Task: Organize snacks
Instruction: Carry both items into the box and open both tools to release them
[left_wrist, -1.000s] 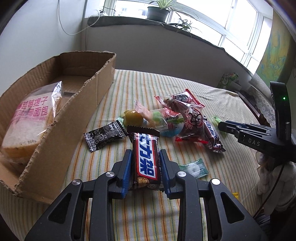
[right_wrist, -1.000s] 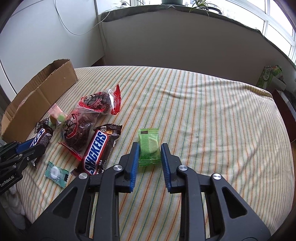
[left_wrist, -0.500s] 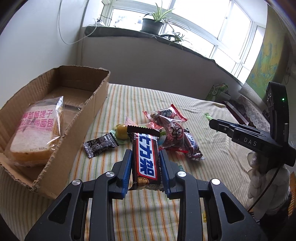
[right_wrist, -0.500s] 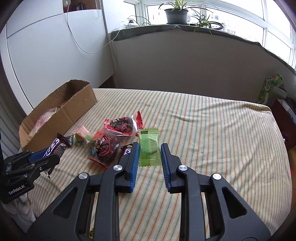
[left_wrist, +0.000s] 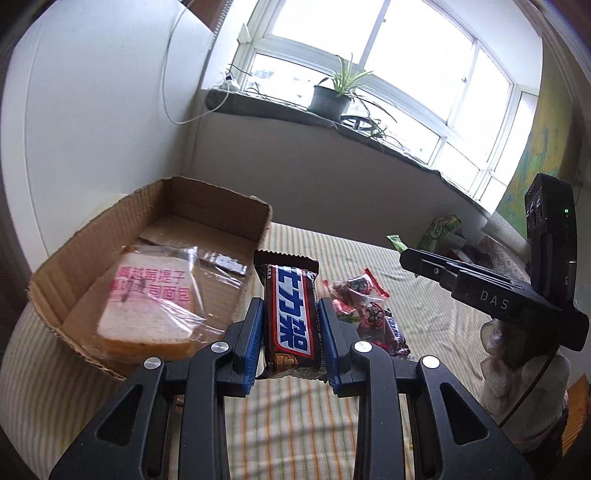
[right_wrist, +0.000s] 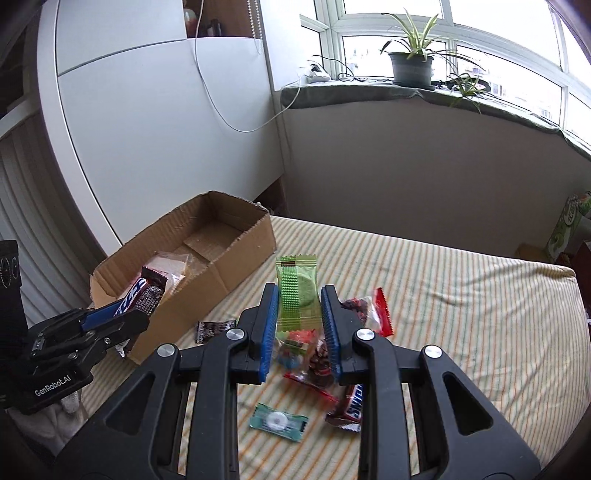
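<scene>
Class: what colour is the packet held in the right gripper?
Green packet, clearest in the right wrist view.

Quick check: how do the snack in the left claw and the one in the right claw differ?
The Snickers bar in the left claw is brown with a blue-and-white logo; the green packet in the right claw is translucent green. The bar is thick; the packet is flat. Both are gripped upright, lifted above the striped cloth.

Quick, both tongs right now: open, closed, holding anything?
Left tongs: closed on the chocolate bar, lifted off the bed.
Right tongs: closed on the green snack packet, also lifted.
</scene>
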